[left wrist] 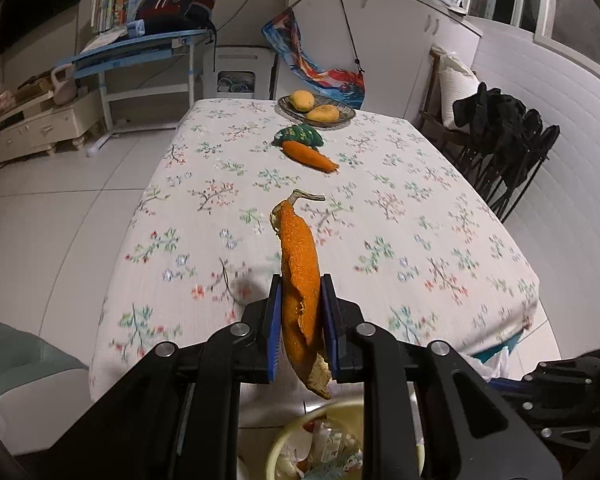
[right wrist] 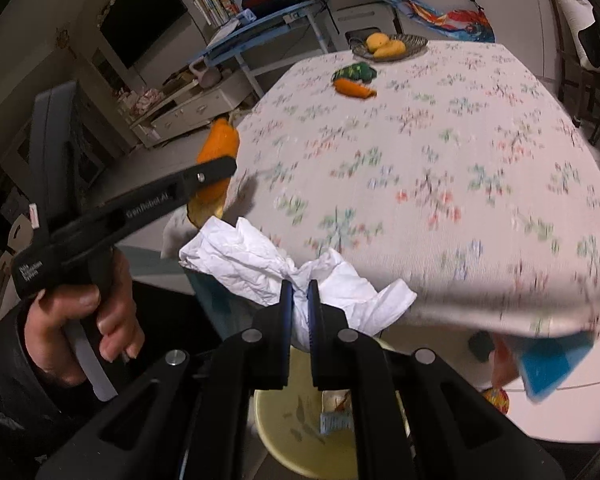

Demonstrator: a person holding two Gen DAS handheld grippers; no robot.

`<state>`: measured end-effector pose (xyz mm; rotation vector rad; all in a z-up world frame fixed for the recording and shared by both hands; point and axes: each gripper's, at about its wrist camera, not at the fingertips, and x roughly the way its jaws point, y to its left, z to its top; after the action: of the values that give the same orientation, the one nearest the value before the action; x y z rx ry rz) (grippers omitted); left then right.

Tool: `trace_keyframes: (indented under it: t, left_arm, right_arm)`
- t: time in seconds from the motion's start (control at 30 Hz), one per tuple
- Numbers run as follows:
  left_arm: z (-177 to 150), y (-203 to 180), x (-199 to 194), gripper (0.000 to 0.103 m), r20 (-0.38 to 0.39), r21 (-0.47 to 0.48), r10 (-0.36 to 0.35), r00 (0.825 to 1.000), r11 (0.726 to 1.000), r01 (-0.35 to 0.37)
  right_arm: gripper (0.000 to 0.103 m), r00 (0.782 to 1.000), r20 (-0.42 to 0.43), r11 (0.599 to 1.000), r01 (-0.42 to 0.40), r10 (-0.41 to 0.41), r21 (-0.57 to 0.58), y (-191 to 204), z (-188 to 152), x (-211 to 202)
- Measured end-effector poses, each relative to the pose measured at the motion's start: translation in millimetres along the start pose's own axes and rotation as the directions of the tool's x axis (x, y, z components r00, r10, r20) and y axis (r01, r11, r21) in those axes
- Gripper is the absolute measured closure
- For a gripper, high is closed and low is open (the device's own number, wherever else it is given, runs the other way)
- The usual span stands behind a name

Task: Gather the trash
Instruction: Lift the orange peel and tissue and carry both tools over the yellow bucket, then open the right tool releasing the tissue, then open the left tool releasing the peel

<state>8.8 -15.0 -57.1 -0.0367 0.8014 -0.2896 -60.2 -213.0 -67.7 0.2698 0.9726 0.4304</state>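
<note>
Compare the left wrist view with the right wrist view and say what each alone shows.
Only the left wrist view shows the black folding chairs. Only the right wrist view shows the crumpled tissue in the right gripper and the hand holding the left gripper. Both show the orange peel, yellow bin, toy carrot and fruit plate.

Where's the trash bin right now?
On the floor off the table's near edge: the yellow bin shows at the bottom of both wrist views, directly below both grippers.

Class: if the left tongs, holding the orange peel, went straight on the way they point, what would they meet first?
Probably the floral tablecloth, just past the peel; depth is unclear.
</note>
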Motion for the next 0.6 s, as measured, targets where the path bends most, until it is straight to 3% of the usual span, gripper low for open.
trace_keyframes:
  t: [0.3, 0.6]
  left_arm:
    - [-32, -1, -27, 0.085, -0.012, 0.005, -0.006, 1.0, 1.0, 0.006]
    - [-50, -4, -45, 0.085, -0.015, 0.014, -0.021, 1.0, 1.0, 0.021]
  right_arm:
    - [0.095, 0.993, -0.116, 1.0, 0.013, -0.015, -0.012, 15, -40, 14]
    - [0.092, 0.98, -0.197, 0.999, 0.032, -0.035, -0.022, 25, -59, 27]
